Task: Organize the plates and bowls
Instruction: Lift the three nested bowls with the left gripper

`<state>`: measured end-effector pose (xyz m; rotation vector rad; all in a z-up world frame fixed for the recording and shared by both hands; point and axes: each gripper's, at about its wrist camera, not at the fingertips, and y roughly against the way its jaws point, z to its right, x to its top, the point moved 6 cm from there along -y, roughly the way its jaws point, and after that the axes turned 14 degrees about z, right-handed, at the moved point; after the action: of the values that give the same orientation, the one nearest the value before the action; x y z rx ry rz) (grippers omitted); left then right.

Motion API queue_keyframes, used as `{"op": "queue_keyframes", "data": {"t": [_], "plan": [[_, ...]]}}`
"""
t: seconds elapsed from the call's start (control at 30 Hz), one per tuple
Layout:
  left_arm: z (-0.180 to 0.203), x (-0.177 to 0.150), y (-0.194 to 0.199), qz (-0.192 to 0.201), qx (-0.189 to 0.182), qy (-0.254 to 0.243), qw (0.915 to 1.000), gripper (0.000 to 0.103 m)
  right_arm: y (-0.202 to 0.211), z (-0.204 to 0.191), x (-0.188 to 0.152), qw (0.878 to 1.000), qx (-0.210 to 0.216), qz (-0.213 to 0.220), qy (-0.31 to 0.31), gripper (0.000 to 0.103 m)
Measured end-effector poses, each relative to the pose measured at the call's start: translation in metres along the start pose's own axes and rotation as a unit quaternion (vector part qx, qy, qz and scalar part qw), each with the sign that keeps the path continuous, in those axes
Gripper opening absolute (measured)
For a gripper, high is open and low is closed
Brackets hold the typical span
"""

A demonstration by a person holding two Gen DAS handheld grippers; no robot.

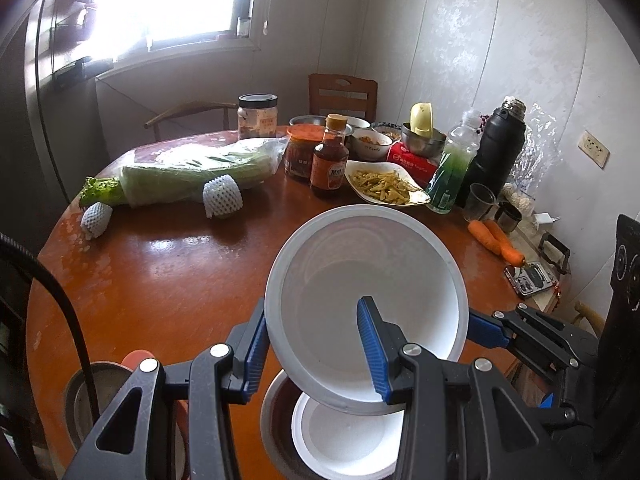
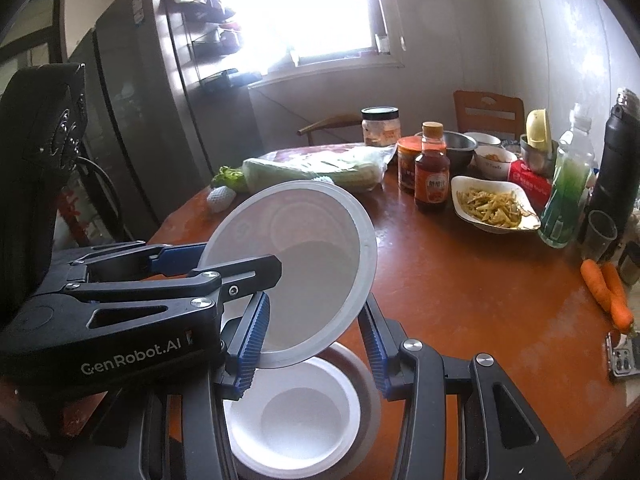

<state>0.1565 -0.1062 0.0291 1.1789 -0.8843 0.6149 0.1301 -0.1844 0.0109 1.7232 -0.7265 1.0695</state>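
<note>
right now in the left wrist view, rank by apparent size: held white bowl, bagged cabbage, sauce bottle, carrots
1. Round white plastic bowl, though its nearness to the camera inflates it.
2. Bagged green cabbage.
3. Brown sauce bottle with orange cap and pair of orange carrots look alike; unranked.

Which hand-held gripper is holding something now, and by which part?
The left hand-held gripper pinches the big white bowl by its rim; the right holds nothing.

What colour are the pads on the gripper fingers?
Blue, ribbed pads on black fingers; they show best in the left wrist view.
</note>
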Motion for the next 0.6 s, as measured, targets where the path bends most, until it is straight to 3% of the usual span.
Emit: {"op": "queue_keyframes", "data": {"t": [0.6], "plan": [[0.005, -0.020, 0.028, -0.004, -0.005, 0.004, 1.0000, 0.043, 0.029, -0.017, -0.014, 1.000, 0.003, -0.007, 0.012, 0.047]]}}
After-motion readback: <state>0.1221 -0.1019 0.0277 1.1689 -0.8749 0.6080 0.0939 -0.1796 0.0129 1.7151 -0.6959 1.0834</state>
